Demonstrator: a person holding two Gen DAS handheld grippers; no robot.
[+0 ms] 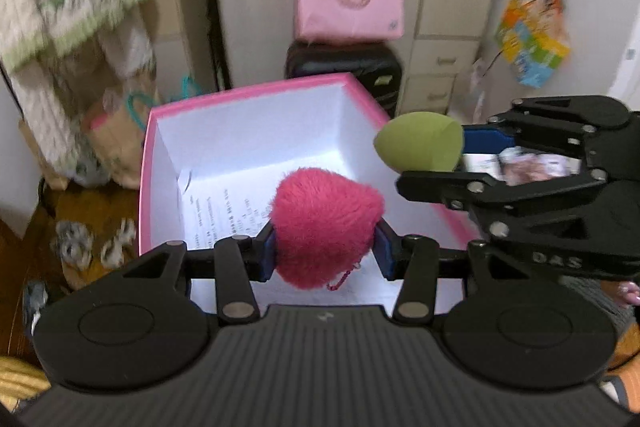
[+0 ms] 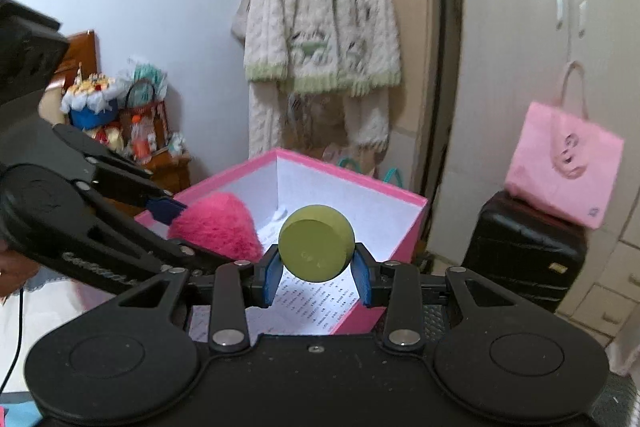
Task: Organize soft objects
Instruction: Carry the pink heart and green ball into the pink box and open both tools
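From the left wrist view, we see our left gripper (image 1: 326, 247) clamped on a fluffy pink pompom (image 1: 326, 225), its blue pads pressing both sides; the fluff hides most of the pads (image 1: 266, 253), and a short pink chain dangles under it. Beyond the fingers sits the open pink box (image 1: 248, 95), white inside, with a printed sheet (image 1: 224, 215) on its floor whose characters are too small for us to read. To the right of our fingers, the right gripper (image 1: 434, 153) reaches in sideways, closed on a green sponge (image 1: 420, 145); raised letters on its body read roughly "DAS", and its far end is cut off by the frame. Ahead, a pink tote bag (image 1: 350, 1) rests on a black suitcase (image 1: 344, 65), its logo blurred. From the right wrist view, we see the green sponge (image 2: 317, 243) pinched between the right gripper (image 2: 317, 273) fingers, flat end toward us, faint embossing unreadable. Past the fingers lies the pink box (image 2: 384, 195); left of them the left gripper (image 2: 176, 219) holds the pompom (image 2: 218, 225) over the box edge, its embossed lettering illegible. A knitted cardigan (image 2: 320, 27) hangs behind, blurred.
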